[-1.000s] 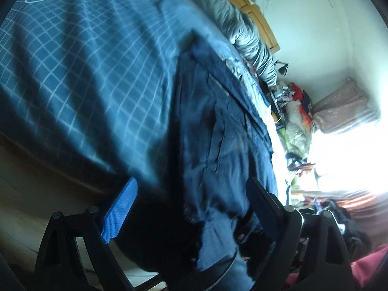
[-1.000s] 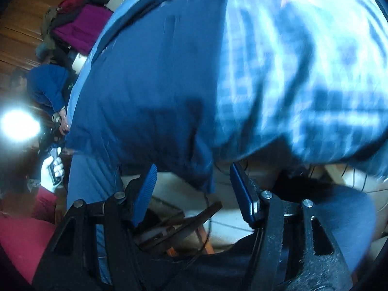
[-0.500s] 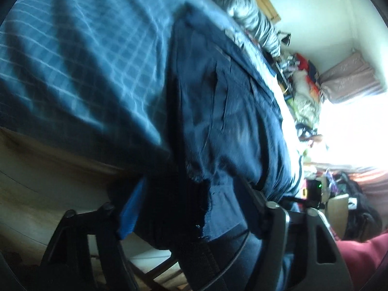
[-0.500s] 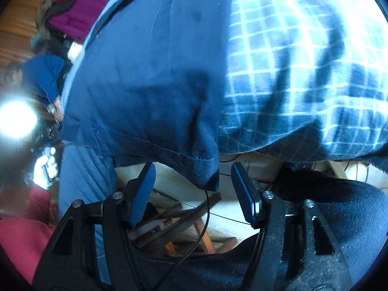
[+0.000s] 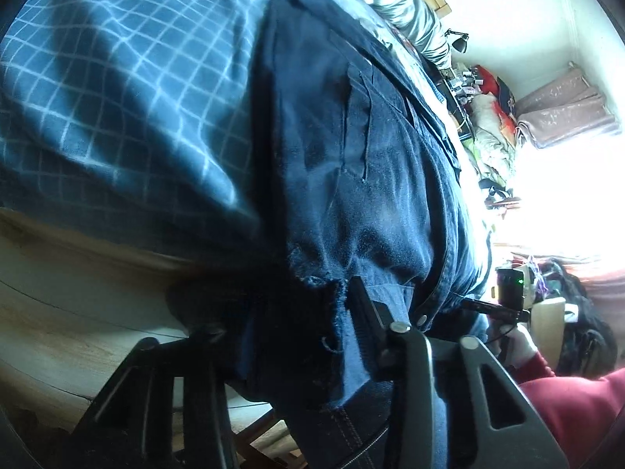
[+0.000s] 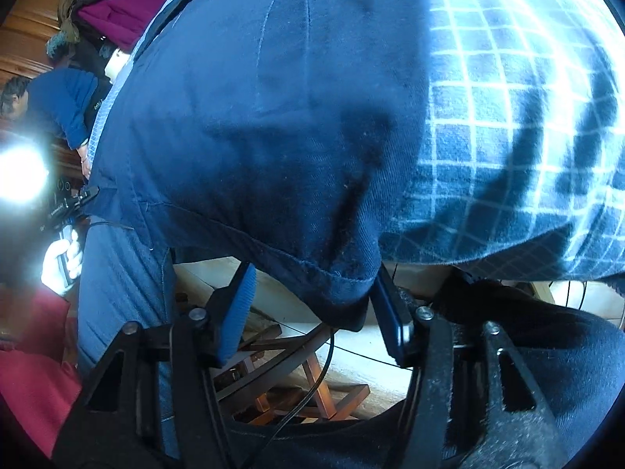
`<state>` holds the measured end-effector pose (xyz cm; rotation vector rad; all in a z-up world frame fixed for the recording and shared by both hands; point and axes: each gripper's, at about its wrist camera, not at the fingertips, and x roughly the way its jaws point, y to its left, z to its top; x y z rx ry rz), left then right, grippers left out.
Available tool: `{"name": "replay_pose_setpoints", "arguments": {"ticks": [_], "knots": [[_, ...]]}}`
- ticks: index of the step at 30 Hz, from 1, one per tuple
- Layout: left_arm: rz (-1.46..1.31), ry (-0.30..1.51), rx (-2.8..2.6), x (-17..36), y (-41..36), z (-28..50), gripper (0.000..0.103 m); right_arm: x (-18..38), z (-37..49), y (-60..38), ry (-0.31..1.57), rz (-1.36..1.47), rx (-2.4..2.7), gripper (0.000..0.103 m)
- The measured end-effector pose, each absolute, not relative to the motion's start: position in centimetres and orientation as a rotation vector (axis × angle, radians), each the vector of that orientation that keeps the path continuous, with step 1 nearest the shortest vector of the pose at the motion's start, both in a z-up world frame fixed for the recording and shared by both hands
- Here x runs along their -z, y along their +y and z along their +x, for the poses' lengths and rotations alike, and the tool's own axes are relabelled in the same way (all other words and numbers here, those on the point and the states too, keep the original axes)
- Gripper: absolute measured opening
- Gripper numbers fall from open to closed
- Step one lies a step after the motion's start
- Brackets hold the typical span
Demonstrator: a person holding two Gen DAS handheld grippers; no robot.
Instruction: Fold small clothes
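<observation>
One garment is in play: dark navy shorts (image 5: 371,179) lying flat on the checked blue blanket (image 5: 117,90) of a bed, near edge hanging over the side. Frayed hem corner sits w/ the left gripper (image 5: 297,336), pads pressed onto the cloth, so it's pinching that corner. Other corner, stitched hem, sits b/w the right gripper (image 6: 312,305) fingers (image 6: 238,308), which are spread, far pad touching the fabric, near pad apart from it. Step looks like grabbing both near corners before the first fold. Next move prob. needs the right side to close on its hem, then both lift together & carry the edge across to the far side, keeping it level so the cloth doesn't bunch.
</observation>
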<state>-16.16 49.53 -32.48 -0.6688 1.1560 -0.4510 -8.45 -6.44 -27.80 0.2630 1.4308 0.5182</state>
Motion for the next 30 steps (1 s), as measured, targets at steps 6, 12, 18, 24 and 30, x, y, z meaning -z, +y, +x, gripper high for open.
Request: {"name": "replay_pose_setpoints", "arguments": {"ticks": [6,12,18,24,30], "knots": [[-0.653,1.142,0.442,32.3,48.9,-16.0,0.017,27.6,-8.5,-6.9,1.423,0.265,-0.495,0.022],[-0.675,1.013,0.513,27.0,47.6,-16.8,0.007,20.6,-11.1,-7.7,1.221,0.316,-0.621,0.006],[-0.824,0.827,0.602,21.9,48.9,-15.1,0.007,13.5,-9.7,-10.4,1.02,0.501,-0.694,0.006],[-0.901,0.689,0.625,18.4,50.8,-11.2,0.007,10.0,-5.0,-12.4,0.874,0.641,-0.718,0.007],[-0.86,0.628,0.616,14.4,51.0,-2.7,0.01,7.6,5.6,-12.0,0.817,0.648,-0.721,0.007]]}}
